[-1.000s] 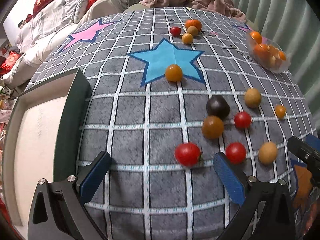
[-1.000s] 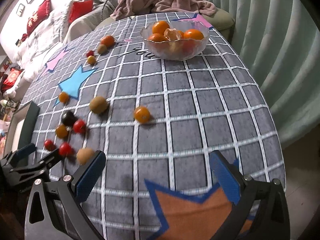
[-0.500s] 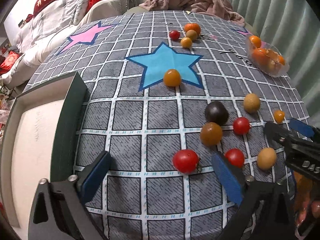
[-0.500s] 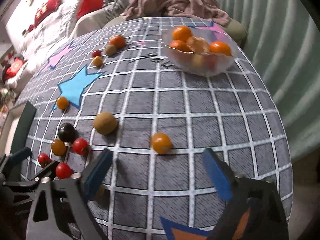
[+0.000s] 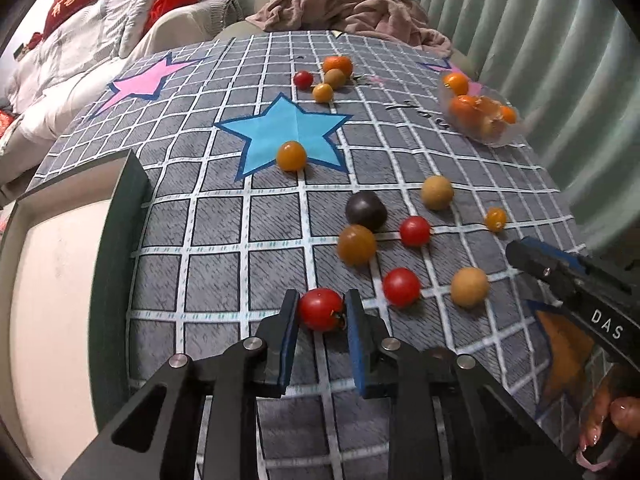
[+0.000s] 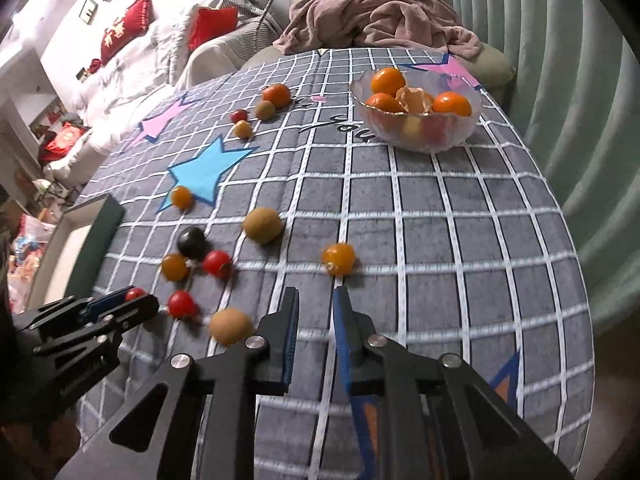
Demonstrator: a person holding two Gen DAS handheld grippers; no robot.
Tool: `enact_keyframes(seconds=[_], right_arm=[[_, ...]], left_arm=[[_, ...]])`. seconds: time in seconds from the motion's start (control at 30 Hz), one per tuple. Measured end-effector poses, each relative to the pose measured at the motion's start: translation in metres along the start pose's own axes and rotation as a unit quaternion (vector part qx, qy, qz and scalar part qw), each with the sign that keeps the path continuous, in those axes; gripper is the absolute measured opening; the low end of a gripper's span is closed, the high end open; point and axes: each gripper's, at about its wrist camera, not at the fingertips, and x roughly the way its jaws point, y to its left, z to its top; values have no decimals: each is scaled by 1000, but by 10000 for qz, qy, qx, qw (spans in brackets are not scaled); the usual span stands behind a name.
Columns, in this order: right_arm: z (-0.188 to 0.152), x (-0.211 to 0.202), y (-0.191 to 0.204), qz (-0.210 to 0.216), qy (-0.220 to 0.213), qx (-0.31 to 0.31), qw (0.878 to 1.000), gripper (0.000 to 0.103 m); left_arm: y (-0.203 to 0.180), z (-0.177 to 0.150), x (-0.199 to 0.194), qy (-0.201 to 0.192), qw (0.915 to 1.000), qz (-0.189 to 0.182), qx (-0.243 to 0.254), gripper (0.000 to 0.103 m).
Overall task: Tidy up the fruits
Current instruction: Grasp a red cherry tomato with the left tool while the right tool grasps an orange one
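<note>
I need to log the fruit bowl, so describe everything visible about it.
The bowl is clear, glassy-looking, with a wavy rim, upright on the grey checked tablecloth at its far right, near the curtain. It holds whole oranges, a peeled one, and blurred red and yellow pieces below. Neither gripper touches it.

Grey grid cloth (image 5: 224,216) with blue star (image 5: 288,132), pink star (image 5: 144,82). Pink blanket (image 6: 380,16) on armchair behind. Red cushions (image 6: 124,36) on white bedding, left. Green curtain (image 6: 560,60) right.
</note>
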Motion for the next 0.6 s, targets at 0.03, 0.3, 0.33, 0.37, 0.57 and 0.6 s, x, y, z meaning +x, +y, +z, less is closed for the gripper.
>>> enact_keyframes(seconds=[0.03, 0.3, 0.33, 0.37, 0.57, 0.6], right_arm=[[-2, -3, 0, 40, -1, 25, 10000, 19], [-7, -2, -6, -214, 84, 125, 9997, 41], [-5, 1, -9, -227, 74, 210, 9995, 65], [-2, 4, -9, -289, 5, 215, 9994, 70], [16, 30, 4, -560, 33, -93, 9984, 63], [18, 33, 5, -604, 24, -118, 9981, 61]], left_arm=[[0, -2, -5, -30, 10000, -35, 23, 24], [11, -9, -33, -194, 9998, -96, -11, 24], [12, -10, -33, -188, 9998, -98, -30, 24], [13, -10, -33, -177, 9998, -107, -50, 24], [15, -13, -36, -186, 9997, -107, -70, 24], [16, -13, -37, -198, 9997, -116, -73, 24]])
